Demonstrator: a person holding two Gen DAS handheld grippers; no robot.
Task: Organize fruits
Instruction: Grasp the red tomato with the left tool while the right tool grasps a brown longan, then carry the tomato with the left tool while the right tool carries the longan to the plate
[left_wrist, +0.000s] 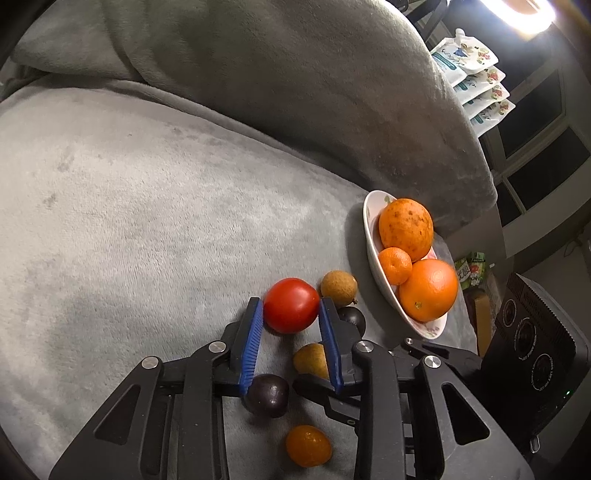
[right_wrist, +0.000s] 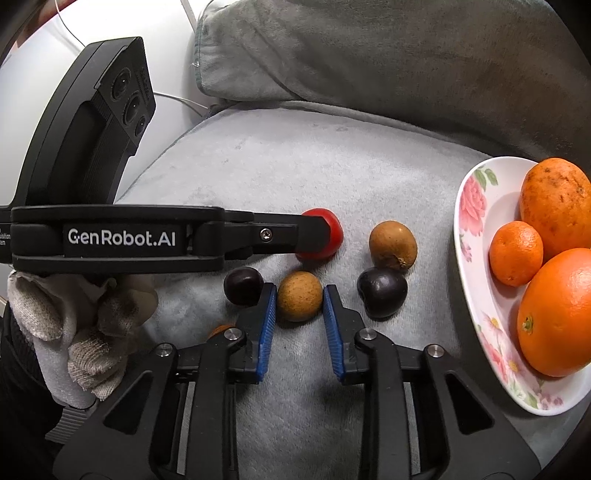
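Lettering "GenRobot.AI" runs in white along the black left gripper (right_wrist: 334, 232), whose blue pads pinch a red tomato (left_wrist: 291, 305) on the grey sofa cushion (left_wrist: 147, 206). The right gripper (right_wrist: 300, 301) clamps a brown longan (right_wrist: 299, 295). Nearby, a floral plate (right_wrist: 476, 206) carries three oranges (right_wrist: 557, 314). Pouch labels (left_wrist: 469, 74) in the background are too small to read.

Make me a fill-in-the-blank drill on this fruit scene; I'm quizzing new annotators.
1. The left gripper closes around the red ____.
2. The floral plate holds ____ orange citrus fruits.
3. Between the right gripper's pads sits a brown ____.
4. The loose fruits lie on a grey ____.

Missing words: tomato; three; longan; blanket
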